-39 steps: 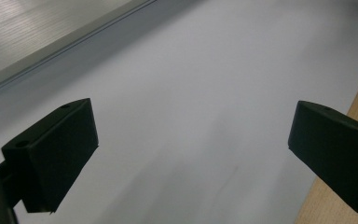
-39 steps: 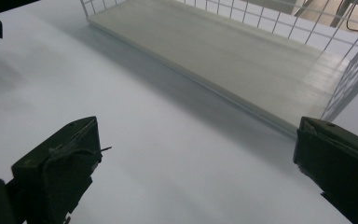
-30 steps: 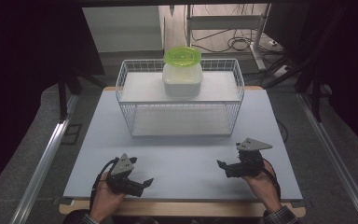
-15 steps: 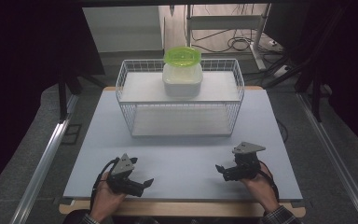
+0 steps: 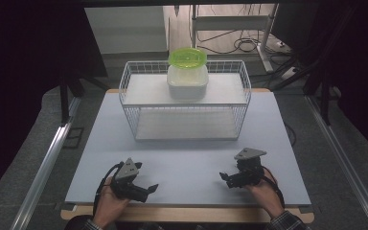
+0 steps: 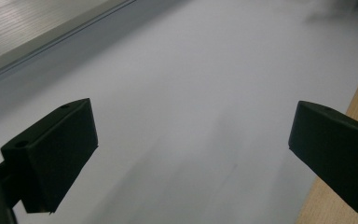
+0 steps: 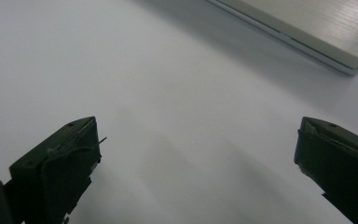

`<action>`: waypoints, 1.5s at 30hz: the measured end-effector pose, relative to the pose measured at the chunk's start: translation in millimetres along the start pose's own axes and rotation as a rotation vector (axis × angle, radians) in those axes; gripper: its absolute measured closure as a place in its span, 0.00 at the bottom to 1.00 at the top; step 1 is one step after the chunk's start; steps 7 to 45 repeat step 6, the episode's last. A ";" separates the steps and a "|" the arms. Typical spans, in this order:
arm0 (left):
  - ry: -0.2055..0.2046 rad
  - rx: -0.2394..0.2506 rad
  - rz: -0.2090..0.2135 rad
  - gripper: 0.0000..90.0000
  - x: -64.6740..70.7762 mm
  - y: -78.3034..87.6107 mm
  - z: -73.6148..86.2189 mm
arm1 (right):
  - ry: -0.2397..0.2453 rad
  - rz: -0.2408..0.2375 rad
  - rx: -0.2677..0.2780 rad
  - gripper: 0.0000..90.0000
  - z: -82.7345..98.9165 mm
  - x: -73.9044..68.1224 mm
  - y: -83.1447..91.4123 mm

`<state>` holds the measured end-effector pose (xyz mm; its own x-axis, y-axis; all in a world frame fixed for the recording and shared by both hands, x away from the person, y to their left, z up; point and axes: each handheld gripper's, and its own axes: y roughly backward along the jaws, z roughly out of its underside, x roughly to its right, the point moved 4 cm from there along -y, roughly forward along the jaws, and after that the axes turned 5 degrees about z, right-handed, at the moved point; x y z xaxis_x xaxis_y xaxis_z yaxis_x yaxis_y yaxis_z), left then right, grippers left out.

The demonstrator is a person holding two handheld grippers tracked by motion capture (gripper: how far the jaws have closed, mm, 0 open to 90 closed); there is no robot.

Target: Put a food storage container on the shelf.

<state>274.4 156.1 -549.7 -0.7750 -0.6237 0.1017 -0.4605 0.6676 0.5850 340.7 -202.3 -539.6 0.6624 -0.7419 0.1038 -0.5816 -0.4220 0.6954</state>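
Observation:
A white plastic container (image 5: 187, 80) with a bright green lid (image 5: 188, 57) stands on the top shelf of a white wire rack (image 5: 184, 103) at the back of the table. Near the front edge my left gripper (image 5: 149, 189) rests low over the white tabletop, open, its jaws pointing right. My right gripper (image 5: 225, 179) sits at the front right, open, jaws pointing left. In the left gripper view the left gripper (image 6: 191, 154) has only bare tabletop between its jaws. The right gripper (image 7: 196, 168) in the right gripper view likewise holds nothing.
The white table surface (image 5: 182, 158) spreads between the rack and the grippers. A wooden front edge (image 6: 345, 186) runs along the near side. Metal rails (image 5: 43, 167) flank the table, and cables lie on the floor behind the rack.
My right gripper has come down and toward the front edge, moving slightly left. The left gripper has barely moved.

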 end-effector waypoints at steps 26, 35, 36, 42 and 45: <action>0.001 0.002 0.004 0.01 0.0 -0.6 -0.6 | 0.004 0.005 -0.008 0.00 0.7 -0.2 -1.4; 0.001 0.002 0.004 0.01 0.0 -0.6 -0.6 | 0.004 0.005 -0.008 0.00 0.7 -0.2 -1.4; 0.001 0.002 0.004 0.01 0.0 -0.6 -0.6 | 0.004 0.005 -0.008 0.00 0.7 -0.2 -1.4; 0.001 0.002 0.004 0.01 0.0 -0.6 -0.6 | 0.004 0.005 -0.008 0.00 0.7 -0.2 -1.4; 0.001 0.002 0.004 0.01 0.0 -0.6 -0.6 | 0.004 0.005 -0.008 0.00 0.7 -0.2 -1.4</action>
